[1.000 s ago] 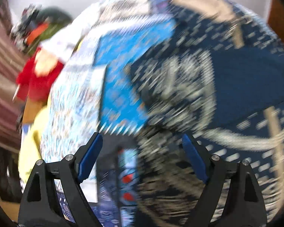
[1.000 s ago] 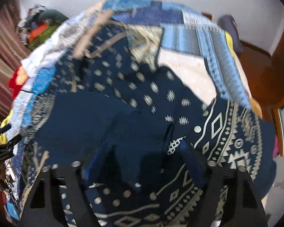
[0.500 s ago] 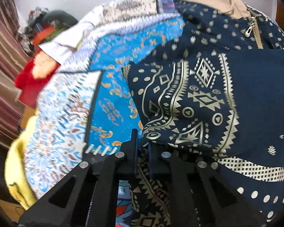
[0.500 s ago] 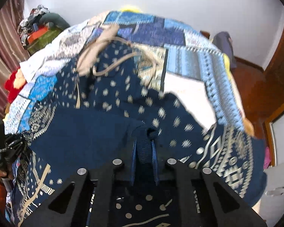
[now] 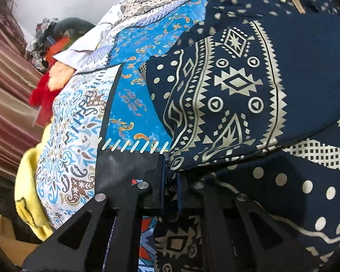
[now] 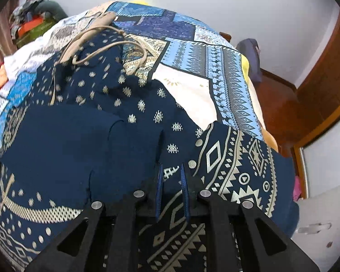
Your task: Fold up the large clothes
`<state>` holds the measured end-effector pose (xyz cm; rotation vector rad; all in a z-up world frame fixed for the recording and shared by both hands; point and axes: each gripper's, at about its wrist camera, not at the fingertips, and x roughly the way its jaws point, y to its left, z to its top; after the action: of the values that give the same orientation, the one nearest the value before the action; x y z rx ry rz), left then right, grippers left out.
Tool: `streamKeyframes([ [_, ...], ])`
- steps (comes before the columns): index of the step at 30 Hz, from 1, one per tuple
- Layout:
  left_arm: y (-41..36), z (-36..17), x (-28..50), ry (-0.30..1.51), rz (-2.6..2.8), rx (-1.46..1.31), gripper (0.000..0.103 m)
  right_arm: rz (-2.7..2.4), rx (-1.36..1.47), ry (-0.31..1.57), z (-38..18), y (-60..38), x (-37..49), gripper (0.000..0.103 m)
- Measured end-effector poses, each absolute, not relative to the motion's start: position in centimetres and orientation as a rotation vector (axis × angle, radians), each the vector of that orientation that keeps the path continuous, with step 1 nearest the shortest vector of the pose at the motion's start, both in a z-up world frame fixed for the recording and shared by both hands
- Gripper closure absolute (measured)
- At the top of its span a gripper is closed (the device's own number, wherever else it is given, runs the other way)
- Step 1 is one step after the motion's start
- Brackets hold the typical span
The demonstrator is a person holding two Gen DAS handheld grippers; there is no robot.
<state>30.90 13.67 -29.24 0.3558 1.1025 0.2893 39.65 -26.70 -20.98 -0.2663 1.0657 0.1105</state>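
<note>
Since the frames of 1 second ago, both pairs of jaws have gone from standing wide apart over the cloth to pinched together on it, and the left wrist view has drawn closer to the fabric. The left gripper (image 5: 170, 170) is clamped on a folded edge of the navy printed garment (image 5: 238, 86), where the cream geometric border meets the patchwork bedspread (image 5: 133, 104); cloth bunches between its 2 blue pads. The right gripper (image 6: 171, 176) is likewise clamped on the navy printed garment (image 6: 79, 136), with a strip of patterned fabric showing between its blue pads (image 6: 159, 181). The garment lies spread over the patchwork bedspread (image 6: 215, 68), covering most of the near half of the bed, with a plain navy area to the left in the right wrist view and a bordered hem to the right. A beige drawstring (image 6: 106, 45) loops over the far part of the garment. A yellow blanket (image 5: 27, 192) shows at the bedspread's left edge, a red plush item (image 5: 43, 90) lies beyond it, and a pile of clothes (image 6: 31, 18) sits by the far wall.
</note>
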Motion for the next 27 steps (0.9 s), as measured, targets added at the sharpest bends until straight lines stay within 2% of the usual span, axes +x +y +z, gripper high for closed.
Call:
streamKeyframes([
  [3, 13.6, -29.1, 31.0, 1.117, 0.281, 0.354, 0.092, 0.107, -0.359, 1.064, -21.4, -26.1, 39.2, 0.091],
  [4, 13.8, -28.8, 30.9, 1.125, 0.274, 0.346, 0.084, 0.103, -0.379, 1.062, -21.5, -25.9, 39.0, 0.091],
  [5, 14.0, -28.3, 30.7, 1.131, 0.266, 0.338, 0.07, 0.094, -0.403, 1.061, -21.5, -25.7, 38.8, 0.091],
  [6, 13.6, -27.7, 30.2, 1.137, 0.26, 0.33, 0.062, 0.088, -0.414, 1.059, -21.4, -25.5, 38.7, 0.091],
  [7, 13.7, -26.9, 29.8, 1.137, 0.242, 0.317, 0.048, 0.084, -0.413, 1.057, -21.2, -25.5, 38.7, 0.091],
  [8, 13.9, -26.2, 29.1, 1.129, 0.233, 0.313, 0.044, 0.082, -0.399, 1.052, -20.8, -25.7, 38.5, 0.091],
  [10, 13.9, -24.5, 28.5, 1.098, 0.223, 0.327, 0.042, 0.083, -0.355, 1.043, -20.0, -26.2, 38.3, 0.091],
  [13, 13.7, -21.7, 28.2, 1.054, 0.231, 0.334, 0.029, 0.081, -0.289, 1.027, -18.3, -28.0, 37.8, 0.091],
  [15, 13.5, -19.8, 28.4, 1.019, 0.232, 0.313, 0.027, 0.06, -0.3, 1.024, -17.9, -29.1, 37.6, 0.091],
  [19, 12.8, -16.8, 30.2, 0.977, 0.202, 0.218, 0.026, -0.028, -0.437, 1.076, -21.2, -31.1, 37.9, 0.091],
  [21, 11.9, -16.2, 31.2, 0.973, 0.175, 0.178, 0.026, 0.002, -0.466, 1.005, -21.3, -31.5, 36.8, 0.088],
  [22, 11.4, -16.2, 31.7, 0.976, 0.162, 0.16, 0.026, -0.018, -0.497, 0.991, -21.2, -31.4, 36.5, 0.076],
  [23, 10.9, -16.3, 32.2, 0.98, 0.151, 0.149, 0.026, -0.07, -0.549, 0.96, -21.2, -31.3, 36.2, 0.05],
  [24, 10.0, -16.2, 33.0, 0.989, 0.128, 0.132, 0.026, -0.134, -0.596, 0.925, -21.1, -31.4, 35.9, 0.033],
  [25, 9.2, -16.2, 33.8, 0.997, 0.113, 0.126, 0.026, -0.152, -0.601, 0.908, -21.0, -31.8, 35.7, 0.013],
  [27, 6.9, -16.1, 35.2, 1.007, 0.069, 0.124, 0.026, -0.11, -0.507, 0.942, -20.6, -33.5, 35.6, 0.011],
])
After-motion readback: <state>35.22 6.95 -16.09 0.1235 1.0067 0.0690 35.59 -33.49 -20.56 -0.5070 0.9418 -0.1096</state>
